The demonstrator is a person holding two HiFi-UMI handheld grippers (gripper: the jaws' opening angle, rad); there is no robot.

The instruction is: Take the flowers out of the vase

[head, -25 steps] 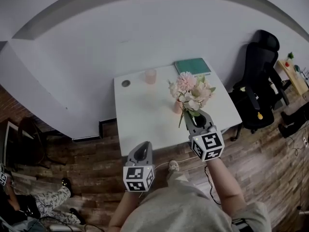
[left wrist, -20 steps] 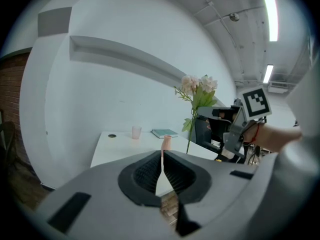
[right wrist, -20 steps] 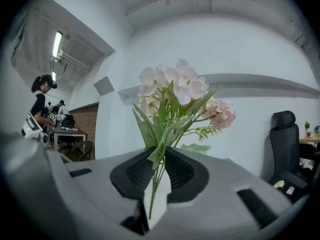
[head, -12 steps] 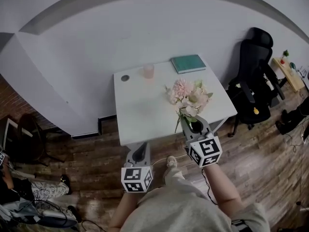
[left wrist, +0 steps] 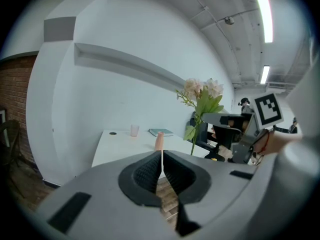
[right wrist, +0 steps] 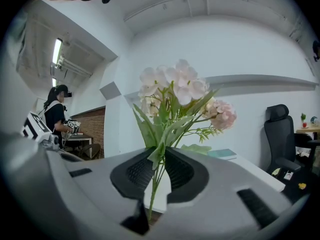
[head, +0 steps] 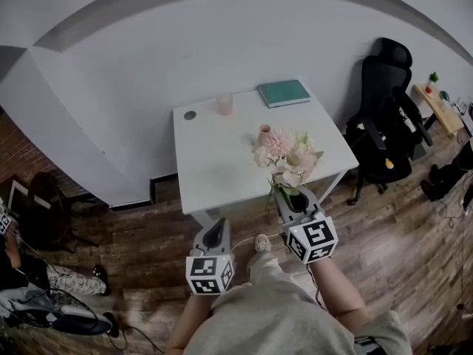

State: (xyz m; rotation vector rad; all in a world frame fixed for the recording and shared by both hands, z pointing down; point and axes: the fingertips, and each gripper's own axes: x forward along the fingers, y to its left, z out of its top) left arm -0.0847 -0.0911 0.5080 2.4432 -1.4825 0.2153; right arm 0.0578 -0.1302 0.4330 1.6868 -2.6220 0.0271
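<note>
Pink flowers (head: pixel 287 156) are clamped by their stems in the right gripper (head: pixel 297 200) jaws, clear of the vase (head: pixel 264 133). The left gripper (head: pixel 216 233) jaws are closed and empty.

Held out ahead of the body side by side, the left gripper (head: pixel 217 224) sits nearer with jaws pressed together on nothing, while the right gripper (head: pixel 287 195) points level, clamped on the flowers (head: pixel 287 154) by their stems.
</note>
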